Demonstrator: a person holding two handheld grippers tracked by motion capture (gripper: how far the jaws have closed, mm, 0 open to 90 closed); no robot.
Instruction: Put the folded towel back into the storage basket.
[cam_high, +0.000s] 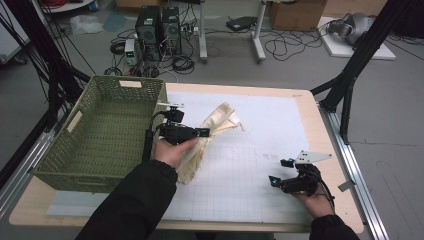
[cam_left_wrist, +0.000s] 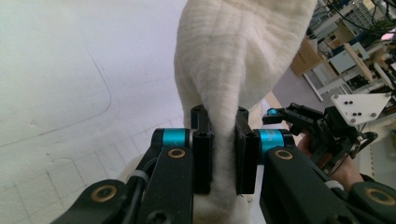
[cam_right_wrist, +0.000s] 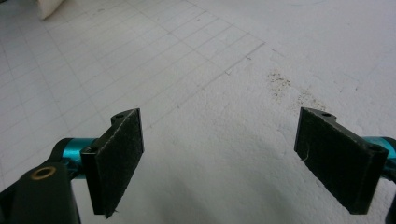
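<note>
A cream cloth (cam_high: 210, 131) lies bunched on the white gridded mat (cam_high: 260, 165), just right of the basket. My left gripper (cam_high: 204, 133) is shut on a fold of the cream cloth (cam_left_wrist: 238, 56), which rises between the two black pads (cam_left_wrist: 203, 158) in the left gripper view. Toward the front right of the mat my right gripper (cam_high: 280, 172) hovers low. In the right gripper view the right gripper (cam_right_wrist: 219, 158) stands open, its pads (cam_right_wrist: 119, 158) wide apart with only bare mat between them.
A green woven basket (cam_high: 90, 150) stands at the table's left, close to my left hand. The mat's right half and front lie bare. Black frame legs (cam_high: 350, 80) rise past the table's right edge. Computers and cables sit on the floor beyond.
</note>
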